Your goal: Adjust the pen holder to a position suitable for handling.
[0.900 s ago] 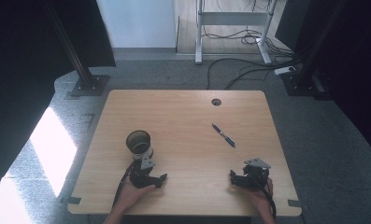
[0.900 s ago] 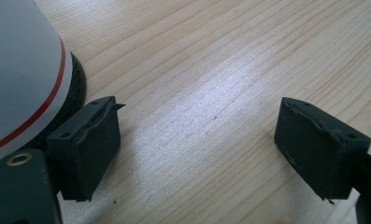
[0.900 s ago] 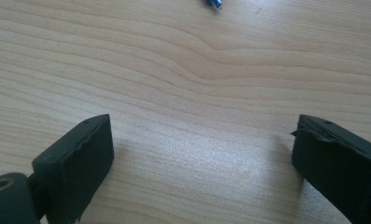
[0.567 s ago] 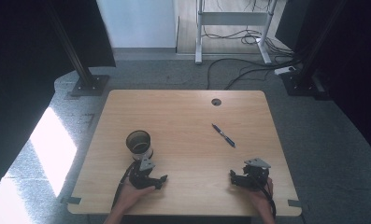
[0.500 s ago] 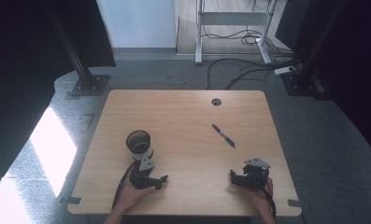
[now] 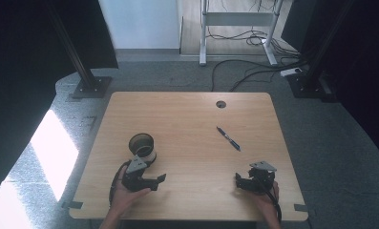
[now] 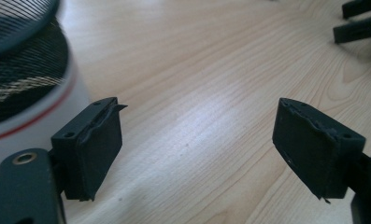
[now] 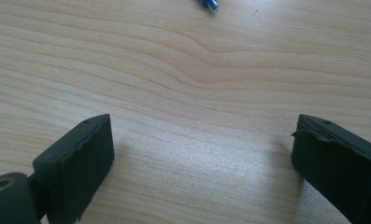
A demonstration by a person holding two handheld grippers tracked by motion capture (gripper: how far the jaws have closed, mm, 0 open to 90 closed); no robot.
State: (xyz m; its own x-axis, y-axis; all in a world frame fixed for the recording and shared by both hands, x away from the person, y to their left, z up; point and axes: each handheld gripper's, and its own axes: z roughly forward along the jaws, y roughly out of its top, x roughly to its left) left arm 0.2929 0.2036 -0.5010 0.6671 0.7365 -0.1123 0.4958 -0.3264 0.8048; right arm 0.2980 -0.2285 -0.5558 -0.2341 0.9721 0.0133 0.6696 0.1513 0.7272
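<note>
light wooden table (image 6: 187,114) on grey speckled floor (image 6: 340,143), sunlight patch (image 6: 53,152) at left, black curtains (image 6: 29,57) around

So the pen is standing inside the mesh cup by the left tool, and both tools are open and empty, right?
Not quite. The pen lies flat on the table, apart from the mesh cup, as the high view shows. The left tool and right tool are indeed open and empty.

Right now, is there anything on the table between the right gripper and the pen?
No. In the high view, only bare wood lies between the right gripper and the pen; the table is bare on that stretch.
</note>
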